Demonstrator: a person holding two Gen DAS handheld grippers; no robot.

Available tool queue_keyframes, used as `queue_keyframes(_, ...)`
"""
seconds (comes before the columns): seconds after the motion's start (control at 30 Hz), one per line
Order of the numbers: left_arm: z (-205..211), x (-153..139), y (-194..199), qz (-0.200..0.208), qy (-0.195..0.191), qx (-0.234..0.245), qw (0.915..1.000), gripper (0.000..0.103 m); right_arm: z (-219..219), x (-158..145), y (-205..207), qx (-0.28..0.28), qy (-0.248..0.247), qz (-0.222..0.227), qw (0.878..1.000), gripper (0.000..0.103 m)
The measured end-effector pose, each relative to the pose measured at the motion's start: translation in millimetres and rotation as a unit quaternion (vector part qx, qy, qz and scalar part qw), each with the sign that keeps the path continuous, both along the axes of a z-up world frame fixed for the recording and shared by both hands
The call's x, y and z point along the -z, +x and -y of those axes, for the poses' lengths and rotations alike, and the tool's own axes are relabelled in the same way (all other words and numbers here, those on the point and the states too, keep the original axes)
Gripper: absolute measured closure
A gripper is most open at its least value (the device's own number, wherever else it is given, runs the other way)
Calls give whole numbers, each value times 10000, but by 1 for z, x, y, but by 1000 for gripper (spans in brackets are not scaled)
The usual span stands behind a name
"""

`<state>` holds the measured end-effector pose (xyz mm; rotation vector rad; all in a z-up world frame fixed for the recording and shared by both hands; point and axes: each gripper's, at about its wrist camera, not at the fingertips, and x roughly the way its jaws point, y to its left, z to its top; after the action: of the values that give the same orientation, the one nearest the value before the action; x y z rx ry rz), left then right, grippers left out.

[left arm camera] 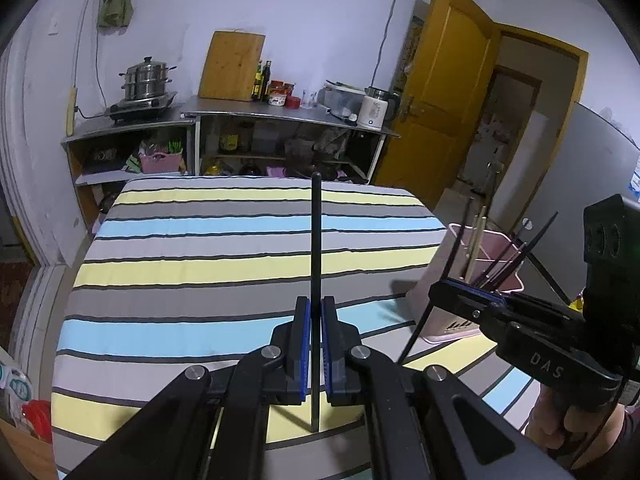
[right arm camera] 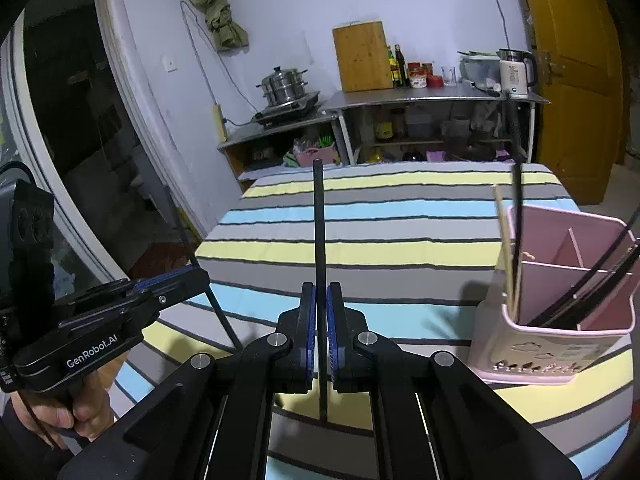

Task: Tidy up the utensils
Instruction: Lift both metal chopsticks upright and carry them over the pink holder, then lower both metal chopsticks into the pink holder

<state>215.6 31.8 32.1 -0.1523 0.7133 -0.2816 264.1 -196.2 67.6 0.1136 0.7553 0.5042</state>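
My left gripper (left arm camera: 316,304) is shut on a black chopstick (left arm camera: 316,240) that stands upright between its blue pads, above the striped tablecloth (left arm camera: 200,272). My right gripper (right arm camera: 321,292) is likewise shut on a second black chopstick (right arm camera: 319,232), held upright. Each shows in the other's view: the right gripper (left arm camera: 444,286) at the right beside the holder, the left gripper (right arm camera: 196,276) at the left. A pink utensil holder (right arm camera: 532,340) with dividers stands on the cloth to the right, with several black chopsticks (right arm camera: 584,296) and pale wooden chopsticks (right arm camera: 506,248) in it. The holder (left arm camera: 492,244) sits just behind the right gripper.
Behind the table a metal counter (right arm camera: 420,98) carries a steamer pot (right arm camera: 285,84), a wooden cutting board (right arm camera: 362,56), bottles and a white kettle (right arm camera: 514,74). A yellow door (left arm camera: 440,92) stands open at the right. A hand (right arm camera: 68,412) grips the left handle.
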Motion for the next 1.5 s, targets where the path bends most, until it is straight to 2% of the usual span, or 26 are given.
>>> queue_keyframes(0.47,10,-9,-11,-11,-74,224,9997,98,28,-15,-21,174,125,146,9997,98)
queue_keyframes(1.03,70,-11,-12,-133,-185,862,9960,98,87,-19,-47,821,240,137,9962,98)
queue_keyframes(1.27,102,-29,-2,-5,-311,1148,9929,98,122,-35,-51,1170,265,312,9923,98)
queue_keyframes(1.5,130,-59,12,307,-349,1373,9894,98,150,-60,-49,1474,337,589,9867,98)
